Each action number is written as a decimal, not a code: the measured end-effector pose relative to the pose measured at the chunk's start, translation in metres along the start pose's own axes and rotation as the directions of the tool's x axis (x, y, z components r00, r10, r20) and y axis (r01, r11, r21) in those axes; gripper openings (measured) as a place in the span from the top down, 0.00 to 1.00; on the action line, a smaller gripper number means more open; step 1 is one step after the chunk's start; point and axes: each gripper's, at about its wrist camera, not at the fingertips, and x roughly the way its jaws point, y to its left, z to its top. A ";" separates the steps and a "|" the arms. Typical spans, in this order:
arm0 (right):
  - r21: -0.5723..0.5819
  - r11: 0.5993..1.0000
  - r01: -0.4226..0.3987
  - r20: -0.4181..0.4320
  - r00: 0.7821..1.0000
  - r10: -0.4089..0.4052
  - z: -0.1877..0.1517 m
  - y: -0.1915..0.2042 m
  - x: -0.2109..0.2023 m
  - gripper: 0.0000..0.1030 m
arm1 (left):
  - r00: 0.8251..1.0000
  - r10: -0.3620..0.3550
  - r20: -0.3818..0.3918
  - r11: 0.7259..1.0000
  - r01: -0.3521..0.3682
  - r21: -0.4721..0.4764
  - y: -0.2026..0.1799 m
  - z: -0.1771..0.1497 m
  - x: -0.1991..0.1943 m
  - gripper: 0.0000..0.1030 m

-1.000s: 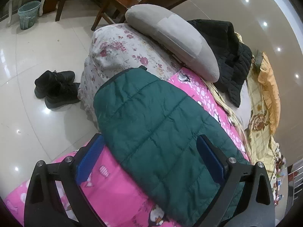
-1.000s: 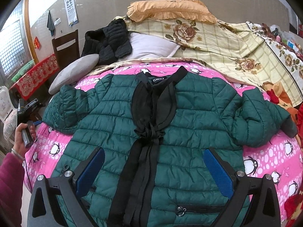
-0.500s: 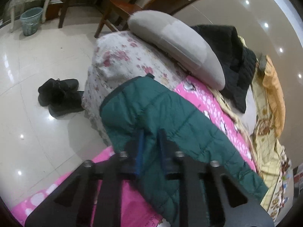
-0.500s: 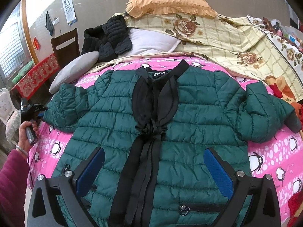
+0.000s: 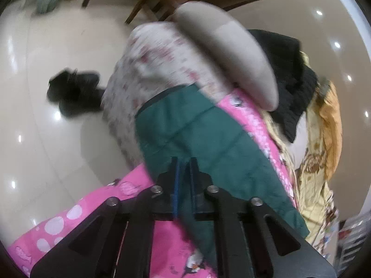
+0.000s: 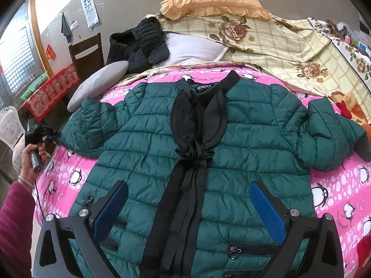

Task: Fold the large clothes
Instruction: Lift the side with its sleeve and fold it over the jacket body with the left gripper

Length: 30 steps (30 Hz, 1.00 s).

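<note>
A dark green quilted jacket (image 6: pixel 243 139) with a black collar and tie lies face up on the pink penguin blanket (image 6: pixel 336 192). My right gripper (image 6: pixel 189 206) is open and hovers over the jacket's lower front. My left gripper (image 5: pixel 184 162) is shut on the jacket's left sleeve (image 5: pixel 197 134), which hangs over the bed's left edge. In the right wrist view the left gripper (image 6: pixel 49 134) sits at the sleeve's cuff end, held by a hand. The right sleeve (image 6: pixel 334 139) lies bent at the far right.
A grey cushion (image 6: pixel 97 85), a black jacket (image 6: pixel 139 44), a white pillow (image 6: pixel 194 48) and a floral quilt (image 6: pixel 289 46) lie beyond the green jacket. Black shoes (image 5: pixel 71 90) stand on the tiled floor left of the bed. A wooden chair (image 6: pixel 85 55) stands behind.
My left gripper has closed on the left sleeve and moved a little with it. My right gripper stays open, and its view has tilted slightly downward.
</note>
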 end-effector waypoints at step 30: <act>0.001 0.999 -0.038 -0.047 0.998 0.038 0.005 0.009 0.004 0.00 | 0.946 -0.317 0.062 0.935 0.323 -0.146 0.015 0.019 0.006 0.81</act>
